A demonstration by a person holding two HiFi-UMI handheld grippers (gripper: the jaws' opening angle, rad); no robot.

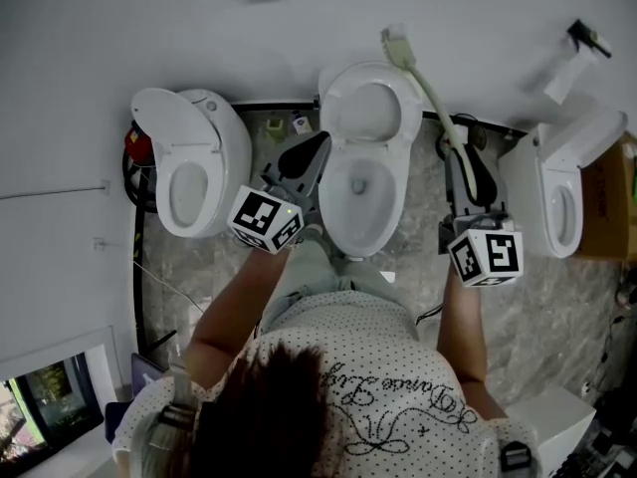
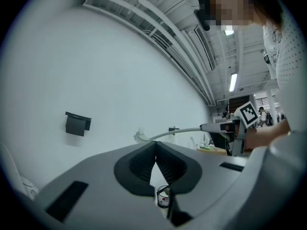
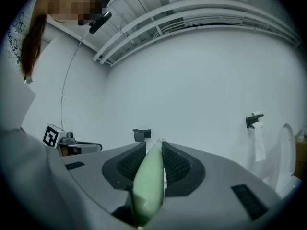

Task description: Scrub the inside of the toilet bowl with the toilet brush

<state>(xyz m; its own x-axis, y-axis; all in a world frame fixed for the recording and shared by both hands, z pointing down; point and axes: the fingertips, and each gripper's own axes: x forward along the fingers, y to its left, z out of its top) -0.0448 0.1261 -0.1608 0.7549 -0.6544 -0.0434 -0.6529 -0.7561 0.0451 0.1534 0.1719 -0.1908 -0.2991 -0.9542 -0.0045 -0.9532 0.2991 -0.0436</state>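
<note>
Right tongs [image 3: 153, 146] clamp the toilet brush [image 1: 427, 83] handle, its head pointing away.

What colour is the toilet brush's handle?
Pale green toilet brush handle, clearest in the right gripper view.

White porcelain, grey stone, one pale green handle.
The toilet brush [image 3: 148, 186] in your right gripper [image 3: 154, 147] is pale green, set against black ribbed pads [image 3: 178, 166] and a grey body; your left gripper [image 2: 156, 150] is the same grey and black. Your marker cubes [image 1: 267, 219] carry black-and-white squares. The toilet bowl [image 1: 338, 197] and wall [image 1: 100, 28] are white, the floor [image 1: 567, 307] is mottled grey marble, and your shirt [image 1: 368, 366] is white with dark dots.
</note>
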